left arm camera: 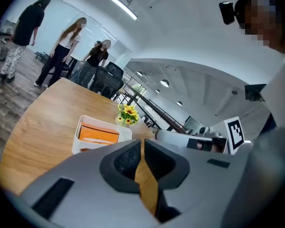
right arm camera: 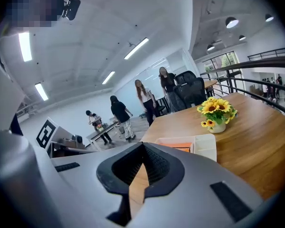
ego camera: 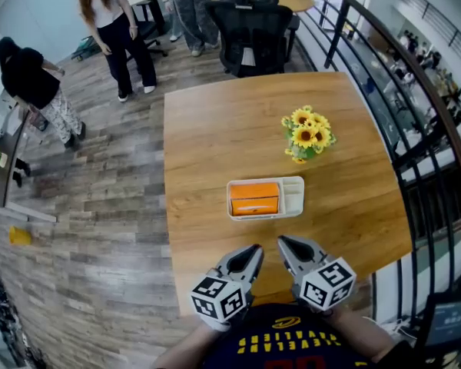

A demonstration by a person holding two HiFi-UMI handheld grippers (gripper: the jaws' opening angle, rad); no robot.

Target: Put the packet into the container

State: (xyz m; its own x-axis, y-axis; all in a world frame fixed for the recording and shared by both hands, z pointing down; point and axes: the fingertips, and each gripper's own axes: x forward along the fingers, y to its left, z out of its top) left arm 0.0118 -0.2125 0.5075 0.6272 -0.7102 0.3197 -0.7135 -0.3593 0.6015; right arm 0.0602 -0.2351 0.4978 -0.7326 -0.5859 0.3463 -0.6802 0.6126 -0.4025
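Wood planks cover the floor, and a brown wooden desk (ego camera: 215, 144) stands on it. A black chair (ego camera: 250, 29) is at the far edge of the desk. Two people (ego camera: 115, 21) stand on the floor past the far left corner.

A white container (ego camera: 293, 195) sits near the middle of the desk, a bit closer to the near edge. The orange packet (ego camera: 254, 198) lies flat inside it, in the big left part. A small pot of yellow flowers (ego camera: 307, 133) stands near the right edge, just past the container's right end.

Over the near edge, the left gripper (ego camera: 254, 250) and the right gripper (ego camera: 284, 242) are side by side, well apart from the container. Both have their jaws closed tight, with nothing between them.
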